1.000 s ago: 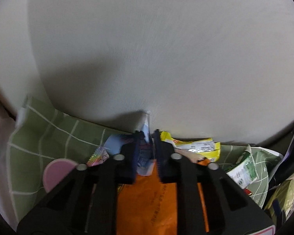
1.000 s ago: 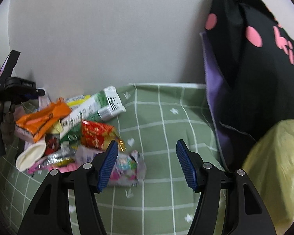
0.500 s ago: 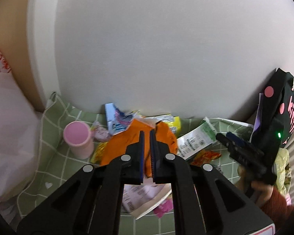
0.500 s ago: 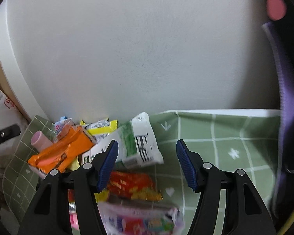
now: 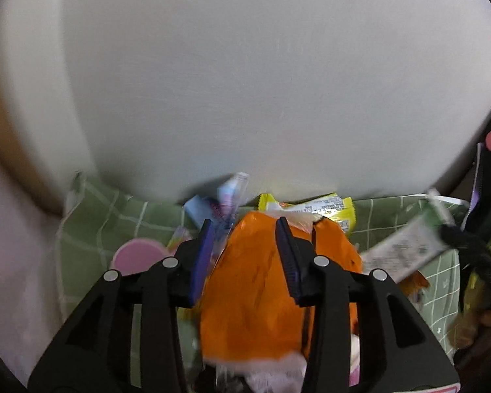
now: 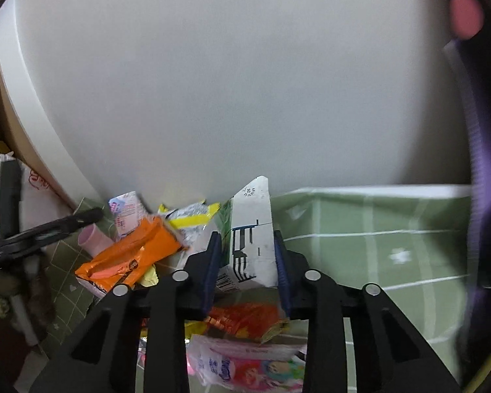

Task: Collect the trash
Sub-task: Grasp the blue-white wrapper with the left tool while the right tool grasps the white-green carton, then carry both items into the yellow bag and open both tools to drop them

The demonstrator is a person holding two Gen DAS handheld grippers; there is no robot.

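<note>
Right wrist: red wrapper (image 6: 245,321) | left wrist: yellow wrapper's (image 5: 324,209) print

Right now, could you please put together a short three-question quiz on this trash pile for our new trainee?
1. True or false: the pink plastic cup lies to the right of the orange foil wrapper in the right wrist view.
2. Which item sits between the fingers of the right gripper: A, the white and green carton; B, the yellow snack packet; C, the red crinkled wrapper?
3. Fill in: the trash lies on a ____ checked cloth.

Key
1. False: the cup is to the wrapper's left.
2. A; the jaws are closing on the carton.
3. Green.
</note>
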